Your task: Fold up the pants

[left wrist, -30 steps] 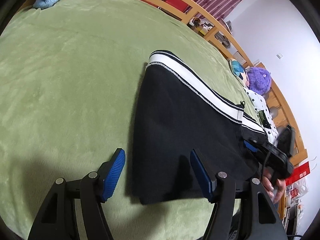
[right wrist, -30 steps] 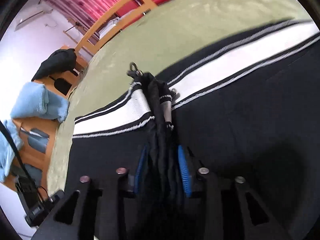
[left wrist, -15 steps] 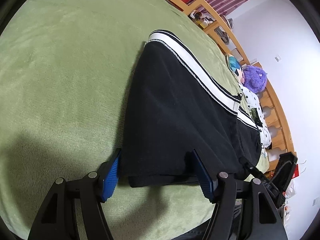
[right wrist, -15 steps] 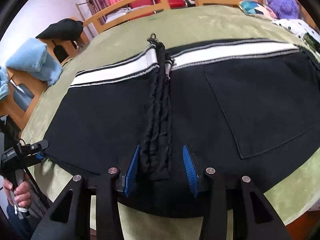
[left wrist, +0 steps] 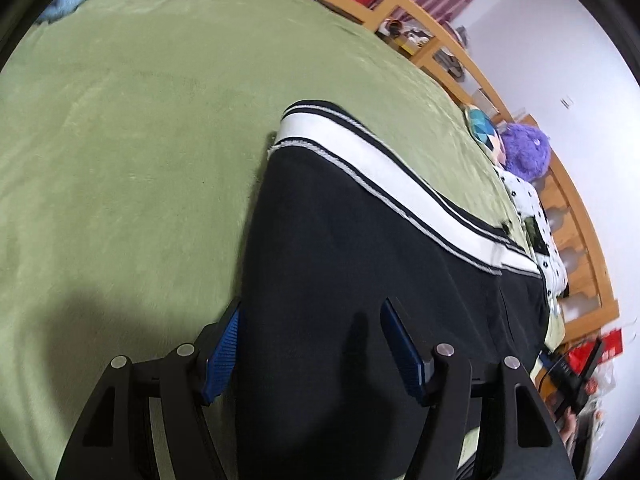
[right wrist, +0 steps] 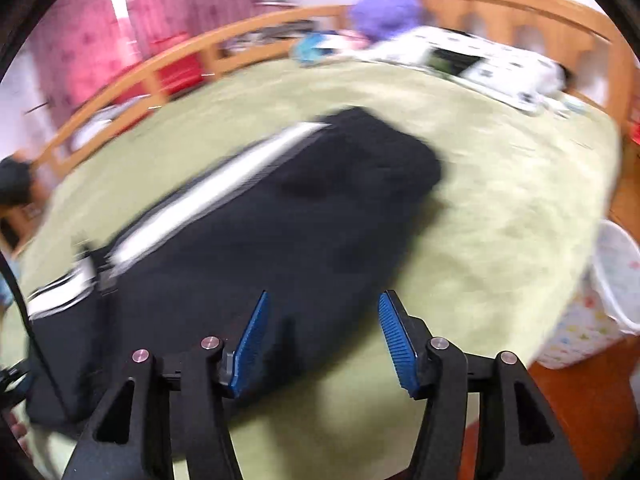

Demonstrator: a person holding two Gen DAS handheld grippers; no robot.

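Black pants [left wrist: 360,264] with a white side stripe [left wrist: 384,176] lie folded flat on the green bed [left wrist: 128,128]. My left gripper [left wrist: 310,342] is open, its blue pads astride the near edge of the pants. In the blurred right wrist view the pants [right wrist: 280,216] stretch from lower left to the middle. My right gripper [right wrist: 324,336] is open and empty, just above their near edge.
A wooden bed rail [left wrist: 432,36] curves behind the bed. A purple plush toy [left wrist: 524,152] and a dotted white pillow [right wrist: 480,64] lie at the bed's far end. A white patterned basket [right wrist: 600,300] stands on the floor at the right.
My right gripper let go of the bunched pants fabric, opened and swung to the right. My left gripper stayed open and slid further over the pants' edge.
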